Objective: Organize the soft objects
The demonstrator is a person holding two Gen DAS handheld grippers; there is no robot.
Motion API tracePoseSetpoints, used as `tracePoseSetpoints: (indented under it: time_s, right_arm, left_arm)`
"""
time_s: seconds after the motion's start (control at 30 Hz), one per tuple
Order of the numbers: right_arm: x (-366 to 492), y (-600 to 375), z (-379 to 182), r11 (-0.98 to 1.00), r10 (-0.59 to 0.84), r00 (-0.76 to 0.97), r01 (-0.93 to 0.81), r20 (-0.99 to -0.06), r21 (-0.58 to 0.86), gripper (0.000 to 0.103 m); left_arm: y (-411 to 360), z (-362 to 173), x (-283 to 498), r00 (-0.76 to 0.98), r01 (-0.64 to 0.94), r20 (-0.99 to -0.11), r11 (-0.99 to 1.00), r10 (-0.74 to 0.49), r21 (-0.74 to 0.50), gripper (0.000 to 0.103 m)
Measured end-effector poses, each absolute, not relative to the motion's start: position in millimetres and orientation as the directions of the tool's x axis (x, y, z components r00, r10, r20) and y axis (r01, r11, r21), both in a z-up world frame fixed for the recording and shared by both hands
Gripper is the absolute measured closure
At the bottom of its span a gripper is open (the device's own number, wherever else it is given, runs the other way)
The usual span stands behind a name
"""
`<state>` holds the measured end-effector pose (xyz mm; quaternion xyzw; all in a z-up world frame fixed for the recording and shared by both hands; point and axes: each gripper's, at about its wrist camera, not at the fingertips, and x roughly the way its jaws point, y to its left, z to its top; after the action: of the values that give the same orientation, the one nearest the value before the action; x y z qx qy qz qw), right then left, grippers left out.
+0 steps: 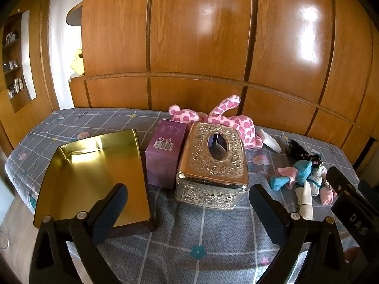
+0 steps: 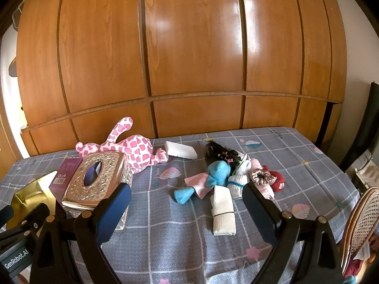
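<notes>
A pile of soft items lies on the grey checked tablecloth: blue socks, a pink cloth, a folded cream sock, white socks, a pink scrunchie and a red plush piece. A pink spotted plush toy lies behind the ornate metal tissue box. An open gold tin sits at the left. My left gripper stands open before the tissue box. My right gripper is open, just short of the cream sock.
A purple carton stands between the gold tin and the tissue box. A white block and black hair lie behind the pile. A wooden wardrobe backs the table. A cane chair stands at the right edge.
</notes>
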<state>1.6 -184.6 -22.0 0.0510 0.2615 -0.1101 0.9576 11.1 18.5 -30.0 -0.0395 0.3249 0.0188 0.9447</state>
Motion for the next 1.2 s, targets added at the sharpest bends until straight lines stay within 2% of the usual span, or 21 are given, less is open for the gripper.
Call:
tracePoseSetpoints:
  time_s: [0.73, 0.87, 1.0, 1.2]
  right_arm:
    - [7.0, -201.0, -21.1, 0.963, -0.214, 0.836, 0.269, -0.506, 0.036, 0.007]
    - [10.9, -223.9, -19.5, 0.958, -0.209, 0.834, 0.280, -0.511, 0.065, 0.007]
    - [17.8, -269.7, -16.7, 0.940, -0.195, 0.829, 0.311, -0.525, 0.142, 0.007]
    - [32.2, -356.0, -26.9, 0.883, -0.289, 0.782, 0.440, -0.552, 0.162, 0.007]
  left_arm:
    - [8.6, -30.1, 14.2, 0.783, -0.034, -0.622, 0.998, -0.009, -0.057, 0.000]
    - [4.1, -31.4, 16.3, 0.780, 0.009, -0.623, 0.997, -0.057, -0.080, 0.000]
    - [-8.0, -31.5, 21.6, 0.759, 0.122, -0.629, 0.986, -0.169, -0.117, 0.000]
    - [-48.3, -39.1, 42.7, 0.678, 0.267, -0.688, 0.959, -0.259, -0.098, 0.000]
